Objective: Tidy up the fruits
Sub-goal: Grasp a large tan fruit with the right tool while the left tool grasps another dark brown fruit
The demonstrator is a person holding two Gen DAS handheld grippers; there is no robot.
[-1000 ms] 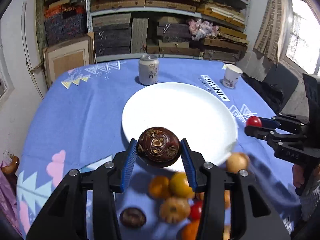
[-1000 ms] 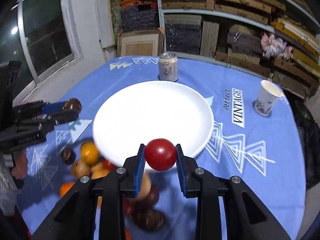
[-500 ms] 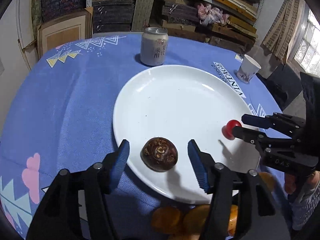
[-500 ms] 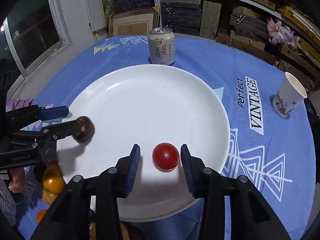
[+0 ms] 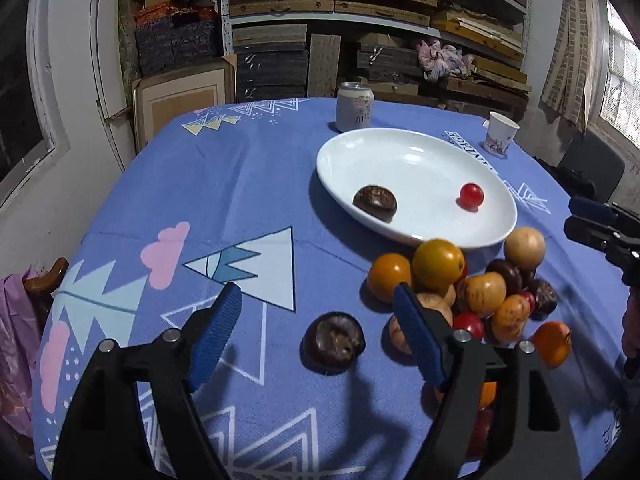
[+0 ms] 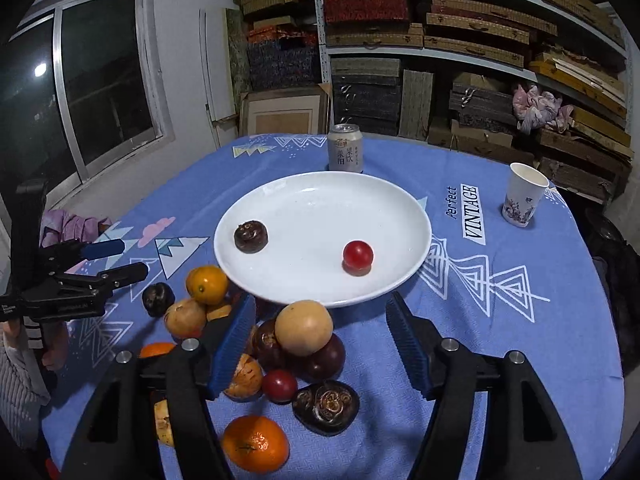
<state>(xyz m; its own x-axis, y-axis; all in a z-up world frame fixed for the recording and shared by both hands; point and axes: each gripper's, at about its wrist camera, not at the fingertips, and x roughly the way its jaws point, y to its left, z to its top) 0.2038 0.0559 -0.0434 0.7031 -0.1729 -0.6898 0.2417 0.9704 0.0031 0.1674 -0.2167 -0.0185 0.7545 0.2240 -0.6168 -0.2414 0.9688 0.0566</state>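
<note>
A white plate (image 5: 416, 152) (image 6: 320, 204) holds a dark brown water chestnut (image 5: 375, 202) (image 6: 251, 236) and a red cherry tomato (image 5: 471, 195) (image 6: 357, 256). A heap of oranges, tan fruits, tomatoes and chestnuts (image 5: 472, 288) (image 6: 280, 344) lies on the cloth in front of the plate. My left gripper (image 5: 316, 328) is open and empty, above a lone dark chestnut (image 5: 333, 342) at the heap's left. My right gripper (image 6: 320, 336) is open and empty, above the heap, near a tan round fruit (image 6: 303, 327). It also shows in the left wrist view (image 5: 592, 224).
A drink can (image 5: 354, 106) (image 6: 345, 153) stands behind the plate. A paper cup (image 5: 500, 134) (image 6: 522, 194) stands at the right. The blue patterned tablecloth (image 5: 224, 184) covers the table. Shelves of boxes fill the back wall. The left gripper shows in the right wrist view (image 6: 104, 260).
Both grippers have let go of their fruit on the plate and pulled back toward me. The chestnut and the tomato now lie on the plate, and both grippers are over the heap.
</note>
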